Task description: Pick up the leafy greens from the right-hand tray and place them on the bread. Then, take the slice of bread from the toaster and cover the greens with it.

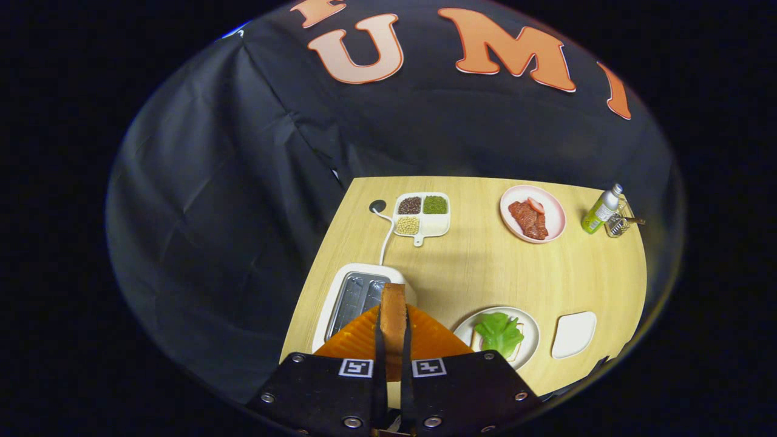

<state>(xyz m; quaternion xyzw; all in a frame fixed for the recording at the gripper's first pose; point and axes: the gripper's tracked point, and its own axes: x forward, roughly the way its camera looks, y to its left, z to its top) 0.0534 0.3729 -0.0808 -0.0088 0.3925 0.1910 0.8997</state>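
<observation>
Toasted brown bread slice (393,315) stands edge-on between the gripper (393,358) fingers, clamped narrow, above the white toaster (340,291). Greens step looks done: green leafy lettuce (499,331) lies on bread on the round white plate (529,346). Next, carry and lay it flat over them. The fingers hide the slice's lower part.

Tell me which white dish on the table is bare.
The small rounded tray, right of the greens plate. That plate carries lettuce on bread, the far pink plate meat, the divided dish beans. Gripper grips toast.

Hand-held gripper (393,328) clamped on bread slice (393,315) above toaster (355,294), leafy greens (499,332) on plated bread beside
</observation>
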